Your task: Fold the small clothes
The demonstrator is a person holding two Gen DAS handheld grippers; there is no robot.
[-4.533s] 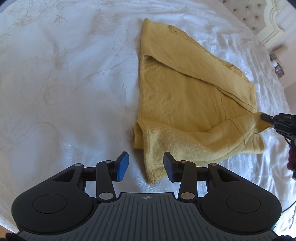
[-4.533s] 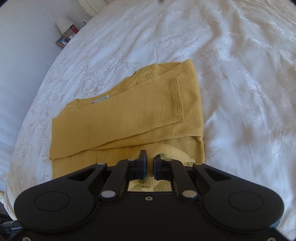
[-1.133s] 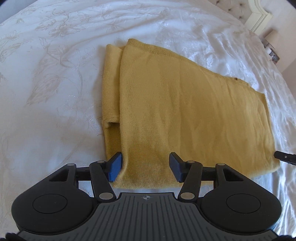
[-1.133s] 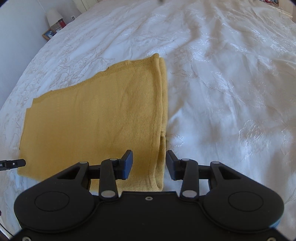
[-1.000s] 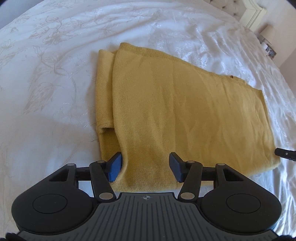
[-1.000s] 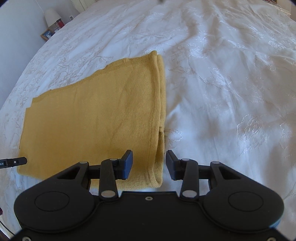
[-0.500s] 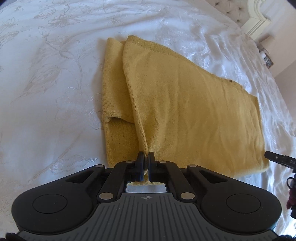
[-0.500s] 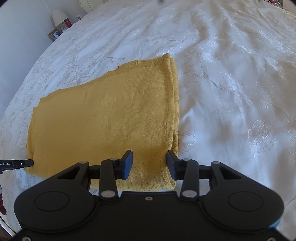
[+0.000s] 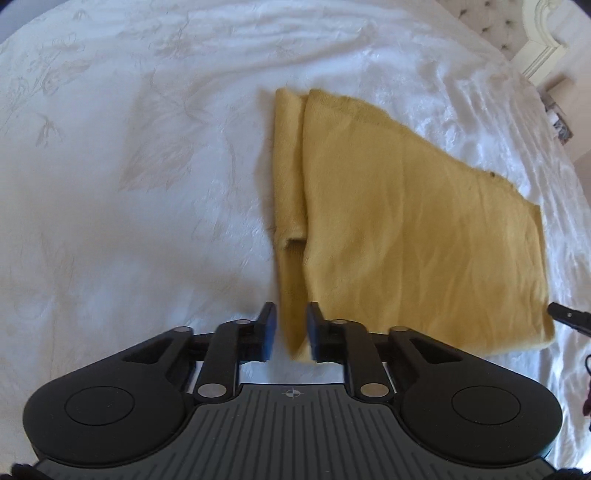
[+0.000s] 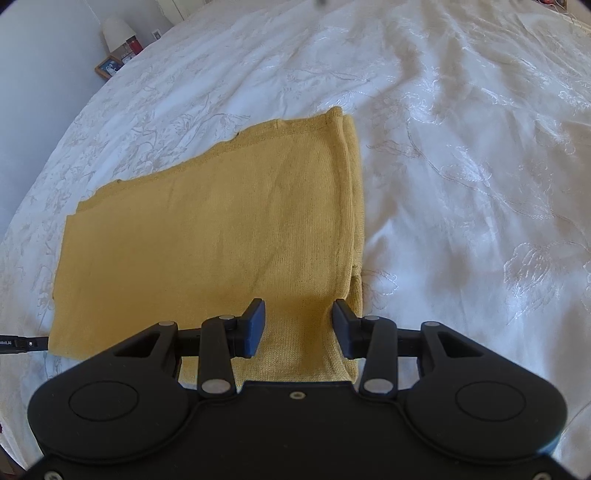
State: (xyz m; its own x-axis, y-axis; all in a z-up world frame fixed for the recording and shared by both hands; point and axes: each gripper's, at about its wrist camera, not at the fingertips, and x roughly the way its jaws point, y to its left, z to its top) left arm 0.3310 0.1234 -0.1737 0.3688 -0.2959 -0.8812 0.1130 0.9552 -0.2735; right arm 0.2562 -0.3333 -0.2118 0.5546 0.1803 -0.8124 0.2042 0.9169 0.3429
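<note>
A yellow knit (image 9: 406, 236) lies folded flat on the white bed (image 9: 129, 184), filling the centre and right of the left wrist view and the centre left of the right wrist view (image 10: 207, 251). A narrower folded layer shows along its left edge in the left view and along its right edge in the right view.

The left gripper (image 9: 289, 332) sits at the lower middle of its frame, fingers (image 9: 266, 328) slightly parted with the knit's near corner between them; whether the pads touch the cloth cannot be told. The right gripper's tip shows at the right edge of that frame, just beside the knit's corner.

The right gripper (image 10: 298, 328) sits at the lower middle of its own frame, fingers (image 10: 254, 326) spread wide over the knit's near edge, gripping nothing. A lamp (image 10: 117, 31) and a picture frame (image 10: 109, 67) stand in the upper left corner.
</note>
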